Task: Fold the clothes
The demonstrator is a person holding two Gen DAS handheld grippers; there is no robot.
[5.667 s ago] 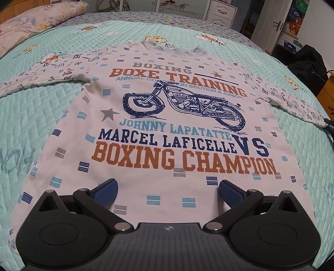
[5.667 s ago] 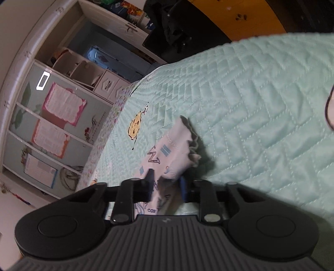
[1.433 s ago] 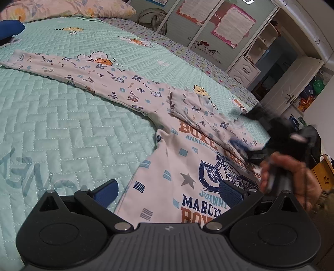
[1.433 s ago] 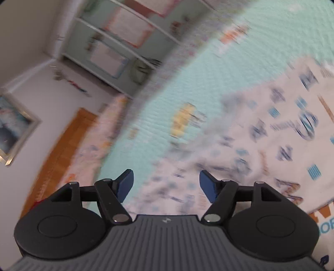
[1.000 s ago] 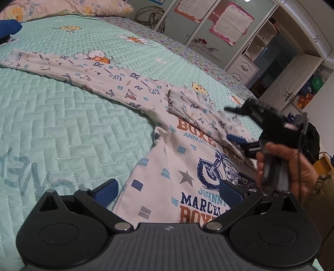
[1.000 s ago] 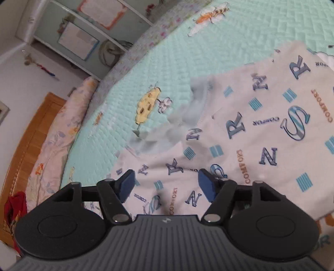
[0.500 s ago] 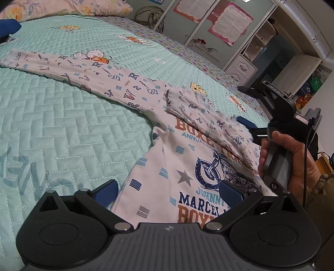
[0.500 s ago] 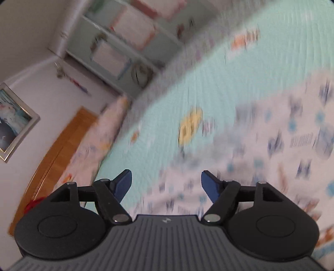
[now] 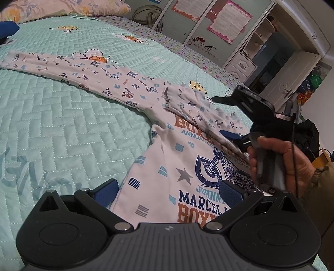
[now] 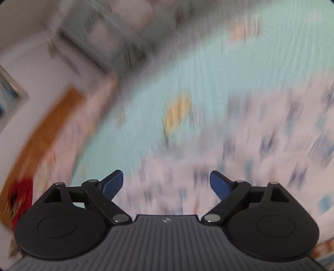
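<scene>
Folding is under way on the shirt (image 9: 187, 166), which lies face up on the bed (image 9: 62, 129): one sleeve (image 9: 200, 108) is laid across the chest print, the other sleeve (image 9: 83, 73) stretches out flat over the quilt toward the pillow (image 9: 62, 8). The left gripper (image 9: 167, 190) hovers low above the shirt's side edge, jaws spread wide and empty. The right gripper (image 10: 166, 181) also has its jaws apart with nothing between them, and is held in the right hand (image 9: 281, 160) above the folded sleeve.

By my reading, the step in hand is the outstretched sleeve. To do it well, pinch it near the cuff, lift only enough to clear the quilt, and carry it across so it lands flat over the first sleeve without dragging the body askew.

Only the left view shows the layout: both sleeves, the print and the right hand on its tool. The right view is smeared by motion; it gives little beyond pale patterned cloth below and the state of its own jaws.
</scene>
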